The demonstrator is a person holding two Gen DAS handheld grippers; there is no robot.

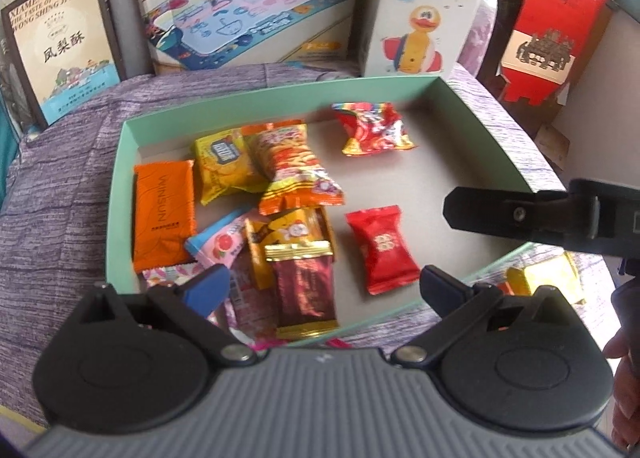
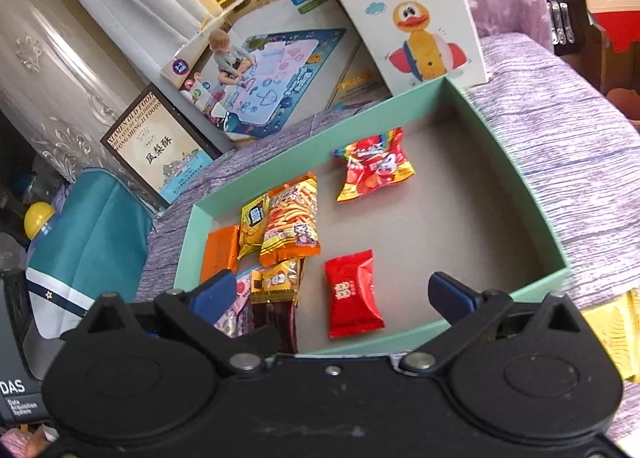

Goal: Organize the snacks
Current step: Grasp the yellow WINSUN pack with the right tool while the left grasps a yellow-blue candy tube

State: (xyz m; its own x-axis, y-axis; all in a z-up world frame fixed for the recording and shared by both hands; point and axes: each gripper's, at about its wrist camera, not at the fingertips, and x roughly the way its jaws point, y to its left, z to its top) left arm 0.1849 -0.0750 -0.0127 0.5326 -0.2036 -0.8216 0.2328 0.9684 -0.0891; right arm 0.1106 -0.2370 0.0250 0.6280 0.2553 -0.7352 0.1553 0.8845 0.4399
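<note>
A mint-green box on a purple cloth holds several snack packets. Among them are a red candy packet, a red-and-rainbow packet, an orange snack bag, an orange flat pack and a dark red bar. My left gripper is open and empty over the box's near edge. My right gripper is open and empty over the box near the red candy packet; its body shows at the right in the left wrist view. A yellow packet lies outside the box at its right.
Behind the box stand a doodle-mat box, a white duck toy box and a pineapple-cake box. A red carton stands at the back right. A teal bag lies left.
</note>
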